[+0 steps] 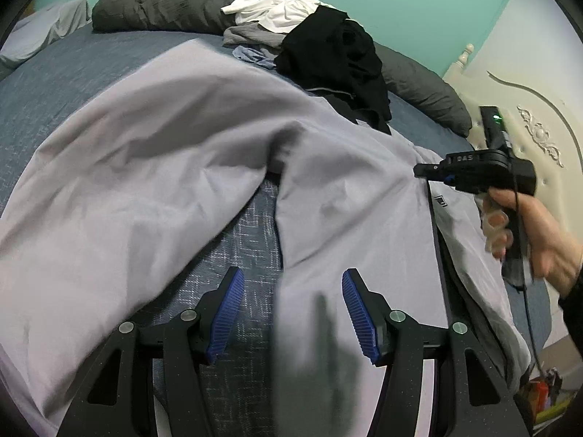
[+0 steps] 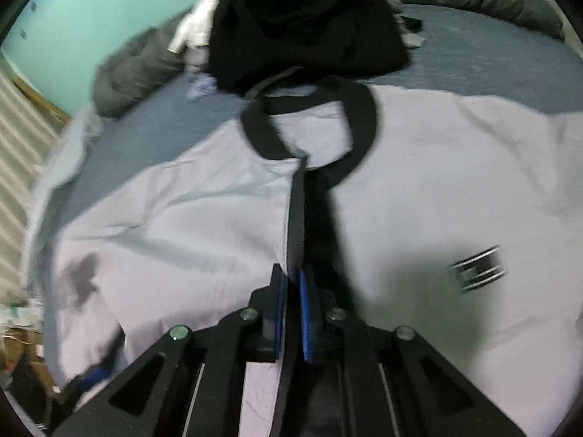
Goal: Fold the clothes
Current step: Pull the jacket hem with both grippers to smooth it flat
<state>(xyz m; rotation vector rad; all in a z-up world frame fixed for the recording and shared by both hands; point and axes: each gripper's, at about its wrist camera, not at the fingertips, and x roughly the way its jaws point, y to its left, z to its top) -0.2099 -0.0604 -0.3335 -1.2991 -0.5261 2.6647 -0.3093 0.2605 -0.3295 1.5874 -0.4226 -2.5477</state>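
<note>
Pale lilac jacket spread on the bed, right claw pinching its front edge.

The jacket lies front-up across the blue bedspread, its black collar toward a pile of clothes at the far side, a small striped logo patch on its chest. The right gripper has its blue pads pressed nearly together on the jacket's dark front placket, low over the cloth. In the left wrist view, a hand wraps that tool's handle from the right, fingers curled around the grip, wrist angled down toward the garment. The left gripper hangs above the jacket's hem with its fingers spread wide, gripping nothing; bedspread and fabric show between them. A grey pillow lies by the cream headboard.
</note>
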